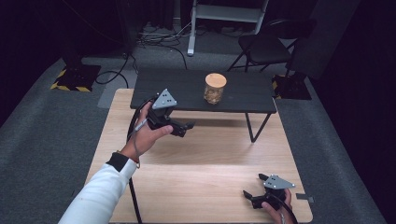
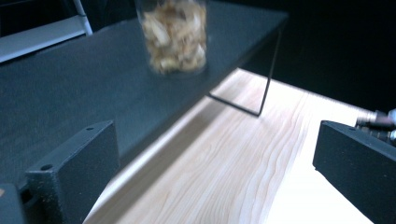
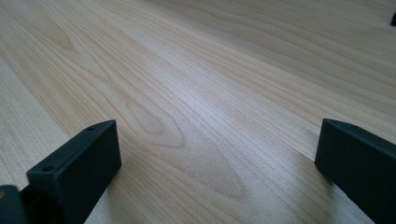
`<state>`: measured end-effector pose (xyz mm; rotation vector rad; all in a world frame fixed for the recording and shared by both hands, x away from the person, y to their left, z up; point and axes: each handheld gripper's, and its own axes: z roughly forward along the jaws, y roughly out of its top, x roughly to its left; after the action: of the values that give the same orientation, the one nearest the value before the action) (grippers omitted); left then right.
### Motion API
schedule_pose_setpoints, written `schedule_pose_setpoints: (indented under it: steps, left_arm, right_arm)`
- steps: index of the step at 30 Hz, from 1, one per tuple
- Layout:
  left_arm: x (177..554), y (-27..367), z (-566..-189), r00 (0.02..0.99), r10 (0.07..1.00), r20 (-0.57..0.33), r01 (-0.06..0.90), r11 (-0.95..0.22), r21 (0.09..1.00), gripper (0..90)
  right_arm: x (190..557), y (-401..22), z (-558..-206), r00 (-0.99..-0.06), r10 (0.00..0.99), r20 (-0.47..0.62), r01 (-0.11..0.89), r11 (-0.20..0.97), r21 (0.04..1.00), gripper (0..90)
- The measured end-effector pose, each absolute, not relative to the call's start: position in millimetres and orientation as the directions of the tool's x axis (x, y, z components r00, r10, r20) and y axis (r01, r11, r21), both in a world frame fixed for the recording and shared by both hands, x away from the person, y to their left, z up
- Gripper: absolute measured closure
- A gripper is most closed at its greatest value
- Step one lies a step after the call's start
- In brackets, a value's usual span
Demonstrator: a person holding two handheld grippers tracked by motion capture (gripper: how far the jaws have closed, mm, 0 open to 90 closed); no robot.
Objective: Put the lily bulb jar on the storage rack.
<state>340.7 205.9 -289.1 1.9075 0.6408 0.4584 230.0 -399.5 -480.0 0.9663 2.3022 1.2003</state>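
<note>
Right gripper [image 1: 256, 188]: low over light wooden table [image 1: 210, 154], near edge, jaws wide apart, nothing between.
Left gripper [image 1: 184, 127]: mid-table, jaws spread wide, holding nothing.
Cork-lidded clear glass jar [image 1: 215, 88]: upright on 1 black raised shelf [image 1: 187, 93], beyond left gripper.

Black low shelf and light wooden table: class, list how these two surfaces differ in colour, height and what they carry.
The black low shelf is dark and matte; the light wooden table is pale with visible grain. The shelf stands raised on thin black legs upon the table, which lies lower. The shelf carries a glass jar with a cork lid; the table carries the shelf. Both are flat and rectangular.
</note>
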Motion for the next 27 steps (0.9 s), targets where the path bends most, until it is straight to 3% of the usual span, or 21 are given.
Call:
schedule_pose_setpoints:
  steps: [8,19,27]
  left_arm:
    - [316,214,-324,0.770,0.636,0.060,0.234,-0.368,0.900,0.5]
    - [293,228,-376,0.763,0.646,0.013,0.276,-0.345,0.897,0.5]
    - [277,229,-409,0.751,0.660,0.027,0.294,-0.370,0.881,0.5]
  right_arm:
    - [230,-399,-480,-0.697,0.717,-0.010,0.402,0.403,0.822,0.0]
    - [230,-399,-480,-0.697,0.717,-0.011,0.402,0.403,0.822,0.0]
    - [230,-399,-480,-0.697,0.717,-0.011,0.402,0.403,0.822,0.0]
